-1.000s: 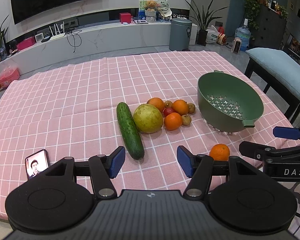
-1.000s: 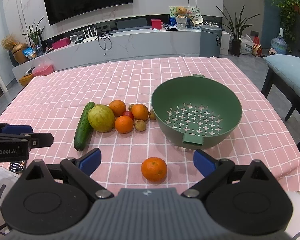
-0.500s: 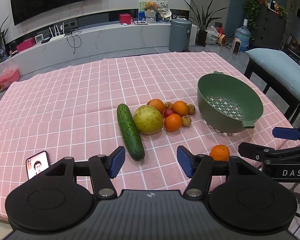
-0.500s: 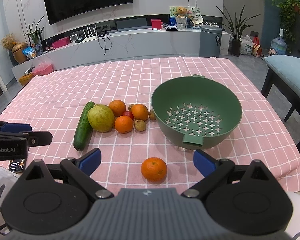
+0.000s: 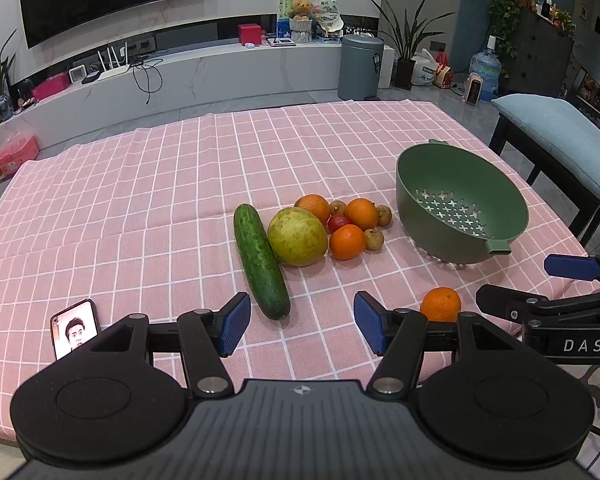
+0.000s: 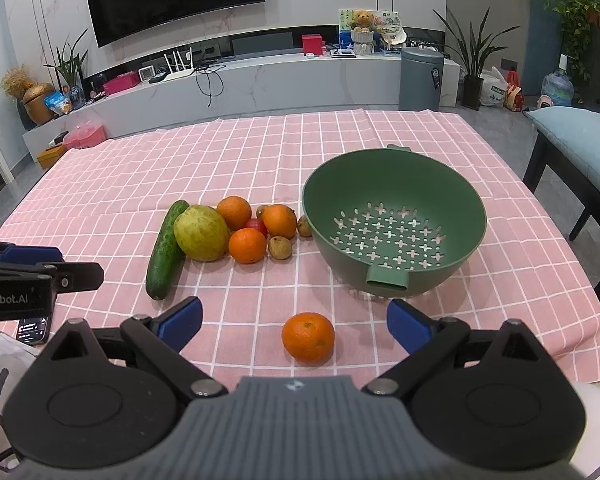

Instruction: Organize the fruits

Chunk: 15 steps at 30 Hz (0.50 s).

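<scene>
Almost nothing is moved since before: left claw [image 5: 300, 325] and right claw [image 6: 294, 324] are kept spread, a lone orange [image 6: 308, 337] apparently untouched at lower centre, colander [image 6: 394, 216] at right.

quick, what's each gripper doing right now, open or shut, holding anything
Left gripper: open, holding nothing, above the pink tablecloth.
Right gripper: open, holding nothing; the lone orange lies on the cloth ahead of its fingers.
</scene>
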### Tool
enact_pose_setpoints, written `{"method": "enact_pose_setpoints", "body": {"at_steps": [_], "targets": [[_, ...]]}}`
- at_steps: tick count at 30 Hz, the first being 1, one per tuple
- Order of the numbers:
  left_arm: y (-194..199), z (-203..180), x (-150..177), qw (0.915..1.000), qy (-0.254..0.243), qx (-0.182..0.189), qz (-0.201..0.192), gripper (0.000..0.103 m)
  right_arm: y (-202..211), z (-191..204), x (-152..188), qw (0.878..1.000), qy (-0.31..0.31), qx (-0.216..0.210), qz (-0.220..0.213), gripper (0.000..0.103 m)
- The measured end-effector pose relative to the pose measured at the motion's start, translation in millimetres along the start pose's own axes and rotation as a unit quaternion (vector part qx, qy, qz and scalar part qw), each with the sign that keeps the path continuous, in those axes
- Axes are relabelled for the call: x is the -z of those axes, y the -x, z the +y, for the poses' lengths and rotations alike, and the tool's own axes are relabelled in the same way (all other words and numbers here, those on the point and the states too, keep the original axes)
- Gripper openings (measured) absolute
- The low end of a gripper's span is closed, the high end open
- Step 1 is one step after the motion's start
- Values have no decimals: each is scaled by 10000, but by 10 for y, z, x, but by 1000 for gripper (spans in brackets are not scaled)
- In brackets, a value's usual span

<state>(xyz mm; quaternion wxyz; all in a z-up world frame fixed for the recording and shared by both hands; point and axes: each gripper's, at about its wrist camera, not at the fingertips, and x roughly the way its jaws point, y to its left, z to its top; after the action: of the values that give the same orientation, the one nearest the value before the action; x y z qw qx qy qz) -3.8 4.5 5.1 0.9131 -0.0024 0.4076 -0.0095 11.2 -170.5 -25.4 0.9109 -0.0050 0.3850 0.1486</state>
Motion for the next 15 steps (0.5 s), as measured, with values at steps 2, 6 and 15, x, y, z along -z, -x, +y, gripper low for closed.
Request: {"method": "enact_pose_setpoints", "body": {"at_steps": [2,6,15], "targets": [[-16,8,8,10000,0,5,18,70,-11,5,6,10000,-1,3,7,95],[-49,14,7,10000,6,5,46,70,-32,8,8,10000,-7,5,36,95],[-58,37,11,10000,40,7,60,70,-36,7,6,10000,-7,12,48,95]]}}
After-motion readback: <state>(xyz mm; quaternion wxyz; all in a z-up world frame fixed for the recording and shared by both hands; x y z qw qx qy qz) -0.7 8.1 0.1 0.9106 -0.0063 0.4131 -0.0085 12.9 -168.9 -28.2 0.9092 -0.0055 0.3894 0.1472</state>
